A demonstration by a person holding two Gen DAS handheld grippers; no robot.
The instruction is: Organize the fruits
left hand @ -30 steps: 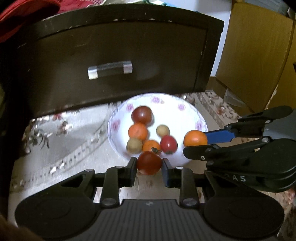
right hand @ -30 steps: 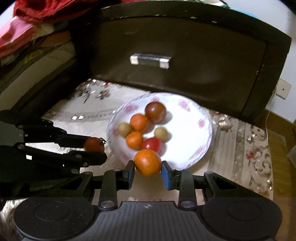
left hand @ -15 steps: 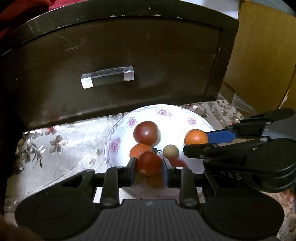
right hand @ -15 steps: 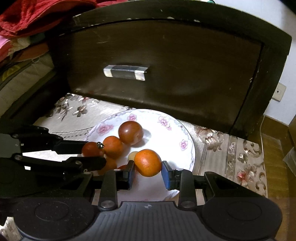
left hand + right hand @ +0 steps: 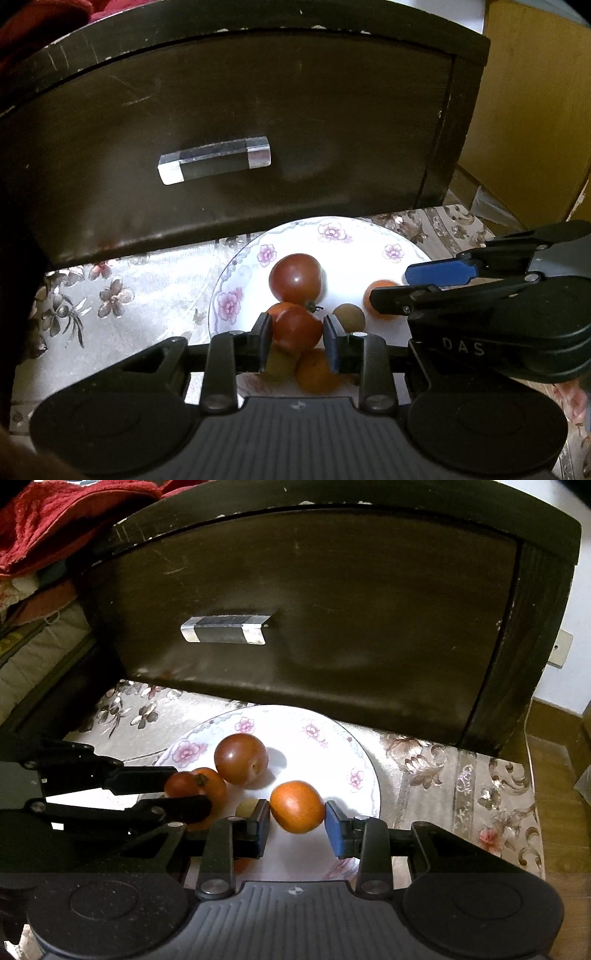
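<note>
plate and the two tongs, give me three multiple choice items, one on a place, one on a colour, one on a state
1. Where is the big dark red fruit?
A. on the flowered plate
B. on the cloth
C. in the drawer

2. What colour is the fruit in the right tongs?
A. green
B. orange
C. purple

3. What state are the left tongs in?
A. open and empty
B. shut on the drawer handle
C. shut on a red tomato

Answers:
1 A, it rests on the white plate in front of the closed dark drawer.
2 B, the orange fruit sits between the blue pads.
3 C, the tomato fills the gap between both pads.
</note>
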